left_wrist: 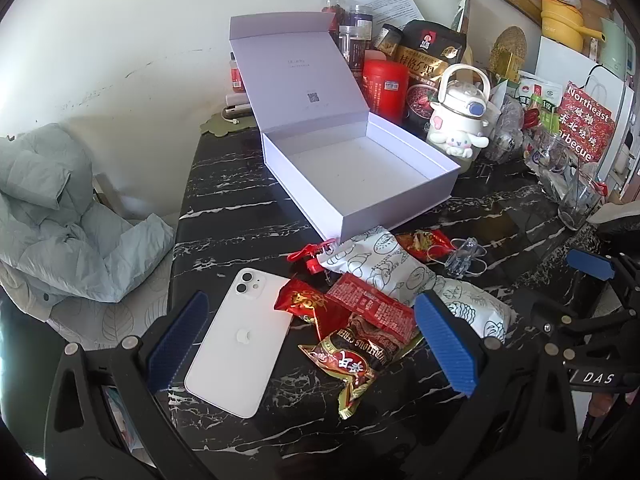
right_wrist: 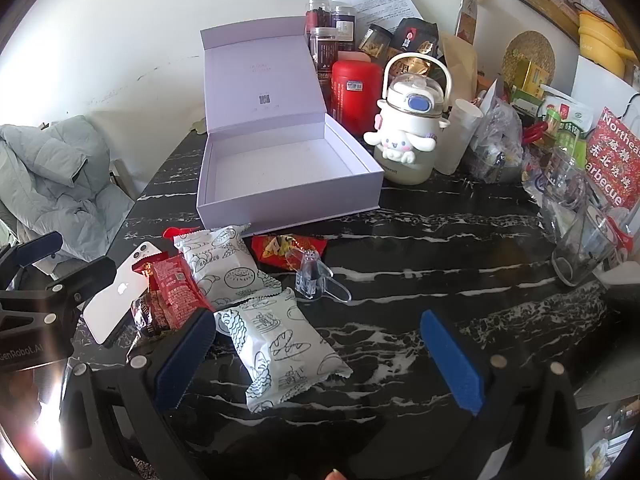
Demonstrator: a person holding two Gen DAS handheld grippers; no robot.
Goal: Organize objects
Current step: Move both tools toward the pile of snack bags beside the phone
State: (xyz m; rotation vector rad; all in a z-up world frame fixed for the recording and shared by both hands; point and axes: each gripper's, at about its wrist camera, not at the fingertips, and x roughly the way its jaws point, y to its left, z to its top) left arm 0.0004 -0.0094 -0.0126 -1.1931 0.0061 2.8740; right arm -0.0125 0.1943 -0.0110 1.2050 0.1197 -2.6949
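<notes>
While both tongs hang wide and hold nothing above the black marbled bench (left_wrist: pixel 240 208), each camera catches its own share. Left tongs (left_wrist: pixel 316 340): white phone (left_wrist: pixel 240 336) face down between the pads, whole; red snack packets (left_wrist: pixel 360 320) piled just right of it; grey jacket (left_wrist: pixel 52 208) far left. Right tongs (right_wrist: pixel 320 356): phone (right_wrist: pixel 120 292) half hidden behind the packets, but the nearer white bread packet (right_wrist: pixel 276 352) shows complete, and the clear plastic clip (right_wrist: pixel 312 276) stands apart. White box (right_wrist: pixel 280 168) open, behind the pile.
</notes>
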